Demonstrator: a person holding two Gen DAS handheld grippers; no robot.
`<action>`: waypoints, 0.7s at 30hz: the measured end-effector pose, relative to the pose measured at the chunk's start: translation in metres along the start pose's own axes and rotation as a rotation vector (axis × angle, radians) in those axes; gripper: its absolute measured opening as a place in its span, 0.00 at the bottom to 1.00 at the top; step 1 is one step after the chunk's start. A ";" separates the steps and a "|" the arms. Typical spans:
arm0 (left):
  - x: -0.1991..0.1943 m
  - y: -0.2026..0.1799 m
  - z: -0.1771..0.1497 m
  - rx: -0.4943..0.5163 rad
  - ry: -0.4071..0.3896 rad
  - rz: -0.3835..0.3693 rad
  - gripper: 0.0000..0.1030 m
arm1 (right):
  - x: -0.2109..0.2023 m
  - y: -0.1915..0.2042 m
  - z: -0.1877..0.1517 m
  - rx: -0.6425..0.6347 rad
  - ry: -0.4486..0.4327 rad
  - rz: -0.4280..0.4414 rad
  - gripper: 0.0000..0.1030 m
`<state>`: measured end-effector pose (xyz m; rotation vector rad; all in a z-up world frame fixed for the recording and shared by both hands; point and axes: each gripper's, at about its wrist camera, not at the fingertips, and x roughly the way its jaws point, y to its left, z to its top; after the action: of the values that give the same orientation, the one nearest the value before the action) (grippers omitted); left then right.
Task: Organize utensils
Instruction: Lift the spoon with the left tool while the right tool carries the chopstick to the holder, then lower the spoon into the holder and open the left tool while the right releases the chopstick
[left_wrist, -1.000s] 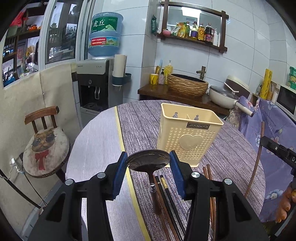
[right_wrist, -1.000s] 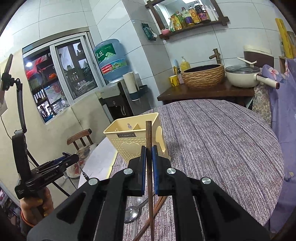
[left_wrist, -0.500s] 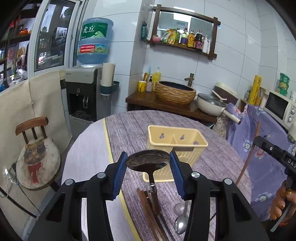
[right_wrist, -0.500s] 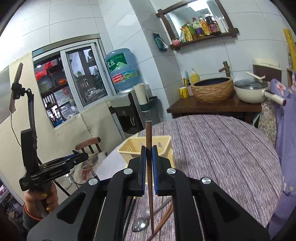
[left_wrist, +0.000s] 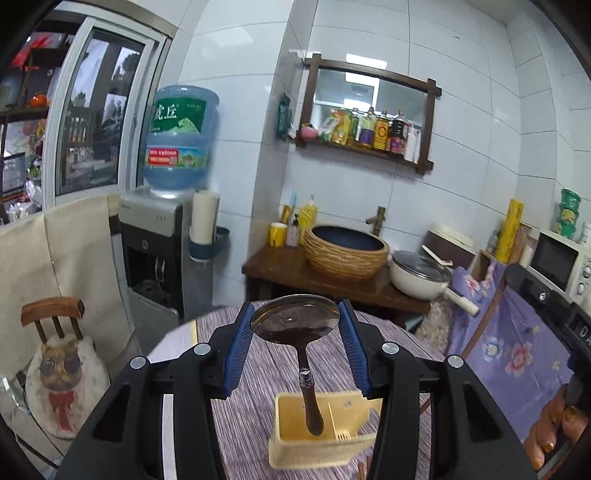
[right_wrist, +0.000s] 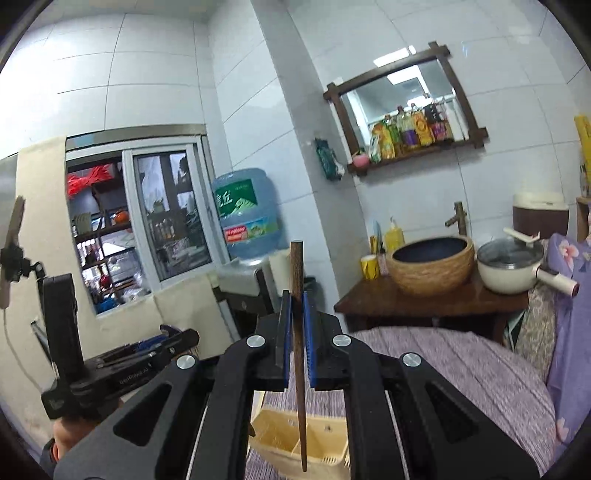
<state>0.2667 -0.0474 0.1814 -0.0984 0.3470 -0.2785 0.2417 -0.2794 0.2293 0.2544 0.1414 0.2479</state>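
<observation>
Spoon (left_wrist: 295, 323) clamped in left tool (left_wrist: 295, 328); chopstick (right_wrist: 297, 332) pinched in right tool (right_wrist: 296, 317).

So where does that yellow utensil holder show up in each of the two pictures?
Left wrist view: the yellow utensil holder sits bottom centre, below the spoon held by its bowl.
Right wrist view: bottom centre again, behind the lower end of the gripped chopstick.
Shared landmark: the woven basin on the wooden counter.

Each camera sits just behind its own gripper, looking forward along the fingers, slightly downward. Both face the tiled wall beyond the left gripper (left_wrist: 294, 326) and right gripper (right_wrist: 297, 332), sharing the yellow holder (left_wrist: 317, 439) below and the woven basin (right_wrist: 430, 267) ahead.
</observation>
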 end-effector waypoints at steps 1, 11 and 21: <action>0.006 0.000 0.001 -0.001 0.002 0.002 0.45 | 0.006 0.001 0.000 -0.011 -0.012 -0.013 0.07; 0.047 0.006 -0.048 -0.017 0.103 0.041 0.45 | 0.042 -0.004 -0.063 -0.076 0.019 -0.103 0.07; 0.059 0.012 -0.081 -0.008 0.172 0.046 0.45 | 0.050 -0.014 -0.105 -0.058 0.100 -0.105 0.07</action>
<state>0.2943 -0.0567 0.0851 -0.0747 0.5205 -0.2403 0.2747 -0.2551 0.1201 0.1768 0.2453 0.1597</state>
